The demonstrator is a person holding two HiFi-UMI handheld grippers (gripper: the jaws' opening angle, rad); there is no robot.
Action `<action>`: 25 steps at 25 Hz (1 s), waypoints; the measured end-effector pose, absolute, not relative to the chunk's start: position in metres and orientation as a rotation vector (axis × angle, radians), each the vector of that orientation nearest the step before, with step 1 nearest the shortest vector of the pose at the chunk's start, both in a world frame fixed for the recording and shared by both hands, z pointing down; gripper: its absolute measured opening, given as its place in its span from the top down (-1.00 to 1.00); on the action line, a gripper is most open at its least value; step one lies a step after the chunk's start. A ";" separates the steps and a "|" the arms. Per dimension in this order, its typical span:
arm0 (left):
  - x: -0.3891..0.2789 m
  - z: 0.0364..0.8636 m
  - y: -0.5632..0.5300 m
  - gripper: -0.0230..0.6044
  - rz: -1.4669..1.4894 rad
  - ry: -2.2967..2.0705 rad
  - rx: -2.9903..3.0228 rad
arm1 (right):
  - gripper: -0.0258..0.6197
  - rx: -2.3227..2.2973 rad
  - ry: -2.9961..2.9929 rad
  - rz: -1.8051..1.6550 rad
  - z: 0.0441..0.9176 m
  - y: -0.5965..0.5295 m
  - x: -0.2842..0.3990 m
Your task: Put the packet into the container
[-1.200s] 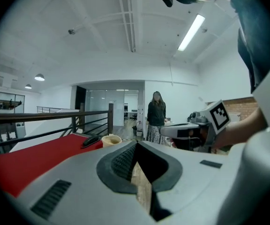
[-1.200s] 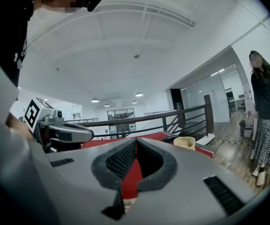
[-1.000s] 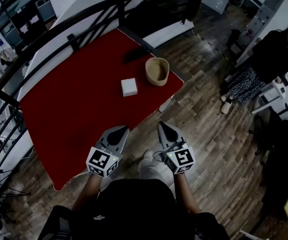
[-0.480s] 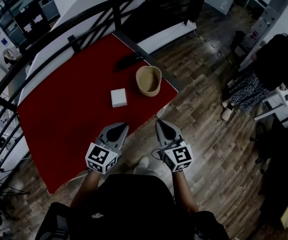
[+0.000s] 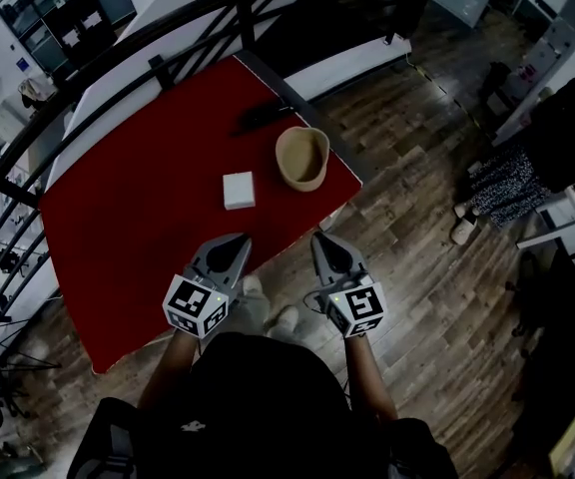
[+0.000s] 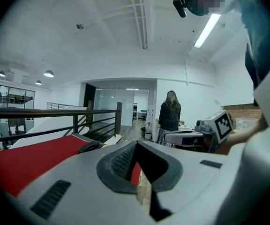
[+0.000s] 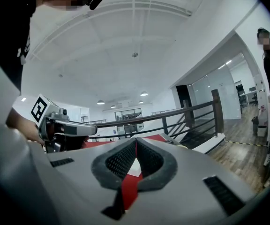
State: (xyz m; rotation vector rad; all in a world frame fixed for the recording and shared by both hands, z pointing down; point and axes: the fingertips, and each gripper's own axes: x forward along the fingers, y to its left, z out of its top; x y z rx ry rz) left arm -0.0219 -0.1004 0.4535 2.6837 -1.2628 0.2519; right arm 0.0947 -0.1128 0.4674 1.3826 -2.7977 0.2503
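Red table (image 5: pixel 138 218) is set on wood floor (image 5: pixel 417 178) by a railing (image 5: pixel 156 71). Packet (image 5: pixel 238 190) is seen on it near the bowl (image 5: pixel 301 158). Left gripper (image 5: pixel 236 241) and right gripper (image 5: pixel 320 239) are held closed, empty.

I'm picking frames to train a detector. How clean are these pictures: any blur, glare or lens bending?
Head view: strong fisheye bends the railing, corners go dark, yet the white packet and tan bowl stand sharp on the red table. Left gripper view: round black border, ceiling strip light glares. Right gripper view: same black border, pale washed-out ceiling.
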 end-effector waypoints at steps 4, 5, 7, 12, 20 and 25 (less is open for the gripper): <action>-0.023 0.454 -0.117 0.91 0.253 -1.273 2.676 | 0.85 1.382 -2.803 0.257 0.467 -0.128 0.097; -0.022 0.453 -0.120 0.91 0.247 -1.269 2.678 | 0.85 1.384 -2.801 0.257 0.468 -0.132 0.098; -0.021 0.452 -0.126 0.91 0.238 -1.262 2.684 | 0.85 1.390 -2.798 0.258 0.468 -0.139 0.100; -0.028 0.460 -0.150 0.91 0.247 -1.257 2.677 | 0.85 1.386 -2.791 0.265 0.473 -0.163 0.092; -0.055 0.471 -0.213 0.91 0.238 -1.235 2.658 | 0.85 1.374 -2.776 0.272 0.481 -0.221 0.063; -0.065 0.468 -0.240 0.91 0.255 -1.175 2.694 | 0.85 1.389 -2.773 0.243 0.469 -0.252 0.053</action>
